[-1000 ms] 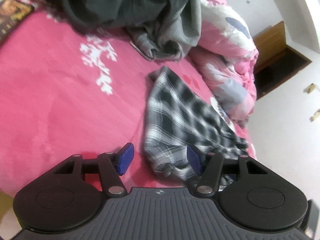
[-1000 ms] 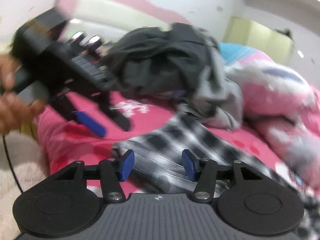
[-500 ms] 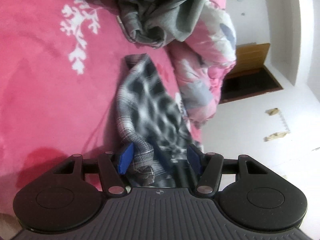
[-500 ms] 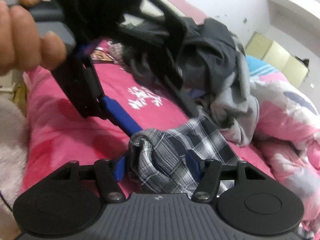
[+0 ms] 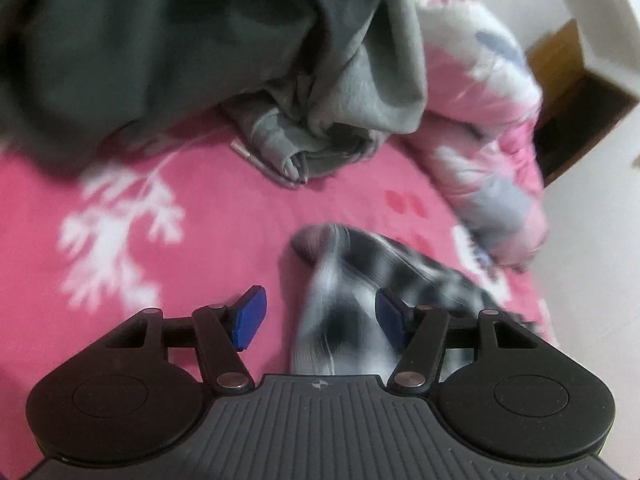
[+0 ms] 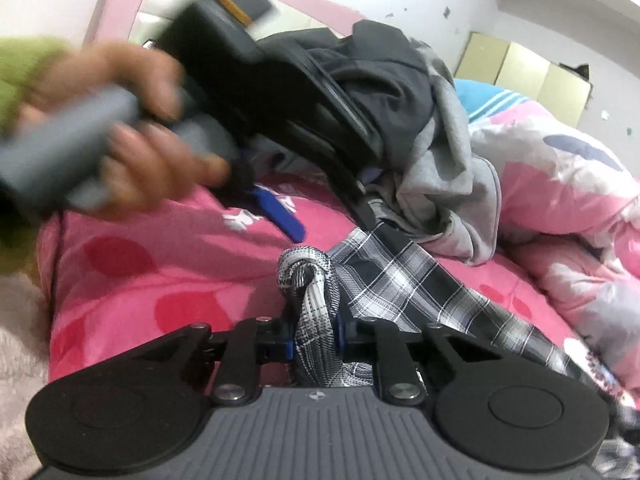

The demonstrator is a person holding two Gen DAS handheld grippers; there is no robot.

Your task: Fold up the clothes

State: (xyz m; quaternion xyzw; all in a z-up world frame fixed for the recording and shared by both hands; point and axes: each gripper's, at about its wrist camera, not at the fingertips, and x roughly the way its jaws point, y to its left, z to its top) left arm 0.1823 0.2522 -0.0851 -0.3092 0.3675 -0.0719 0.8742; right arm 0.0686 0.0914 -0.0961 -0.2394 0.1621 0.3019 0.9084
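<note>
the right gripper (image 6: 314, 346) has its blue pads pinched tight on a bunched corner of the black-and-white plaid garment (image 6: 404, 280); the rest of the cloth trails away ahead and to the right of the fingers across the pink bedsheet (image 6: 160, 280). the left gripper (image 5: 318, 318) has its fingers spread wide, gripping nothing, with a blurred ridge of the same plaid garment (image 5: 340, 312) lying between the pads, closer to the right-hand one. in the right wrist view the left gripper (image 6: 280, 212) hangs ahead and left of the fingers, held by the person's left hand (image 6: 136, 136).

to do this step well, i judge the left fingers should drop over a second corner or edge rather than a mid-cloth bunch, close fully, then both lift apart so the garment spreads flat, away from the grey clothes pile (image 5: 200, 52) beyond the fingertips and the floral quilt (image 5: 492, 152) off to their right.

no brand, label or legible writing shows; the small mark on each gripper body is only a round emblem.
</note>
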